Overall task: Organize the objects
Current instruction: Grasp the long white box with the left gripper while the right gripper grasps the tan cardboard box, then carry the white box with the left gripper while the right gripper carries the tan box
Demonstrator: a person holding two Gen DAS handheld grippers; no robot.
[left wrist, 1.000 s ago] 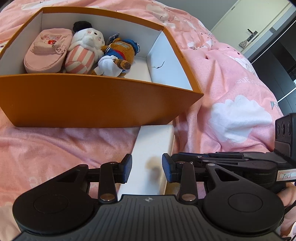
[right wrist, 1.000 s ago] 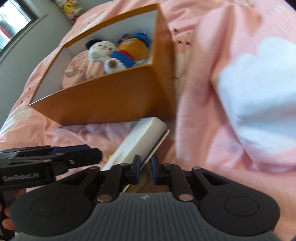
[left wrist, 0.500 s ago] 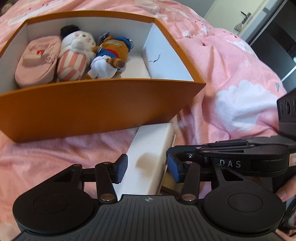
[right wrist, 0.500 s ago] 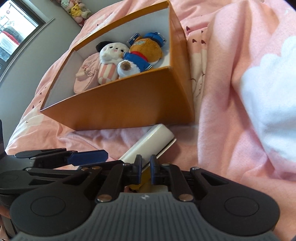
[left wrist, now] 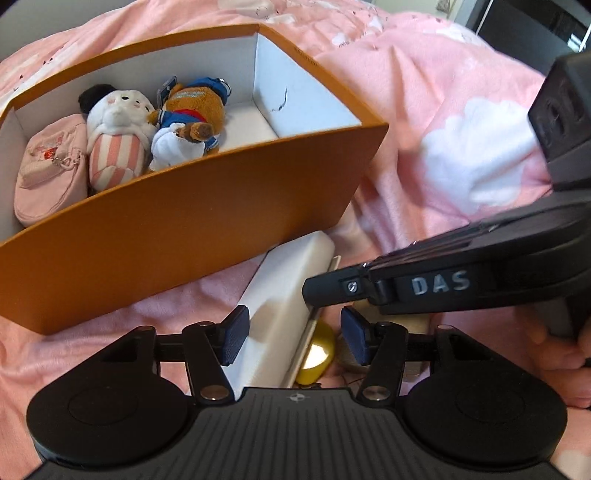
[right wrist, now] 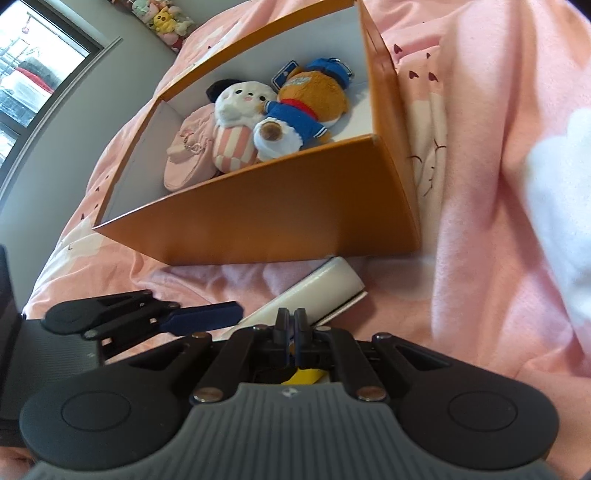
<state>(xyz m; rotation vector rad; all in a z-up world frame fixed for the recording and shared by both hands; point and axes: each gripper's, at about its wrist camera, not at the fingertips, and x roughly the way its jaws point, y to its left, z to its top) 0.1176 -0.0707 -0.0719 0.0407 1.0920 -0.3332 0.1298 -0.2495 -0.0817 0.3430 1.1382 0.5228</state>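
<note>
An orange box on the pink bedding holds a pink pouch, a white striped plush and a brown plush in blue. A white case lies in front of the box, over a yellow object. My left gripper is open around the case's near end. My right gripper is shut at the case's right edge, beside the left gripper; what it pinches is hidden.
Pink bedding with white clouds rises in folds to the right of the box. A window and a grey wall are at far left. Small plush toys sit far behind the box.
Both grippers have lifted and tilted, so the box sits lower in view and shows more of its inside. The right gripper has closed further. The yellow object now shows under the case.
</note>
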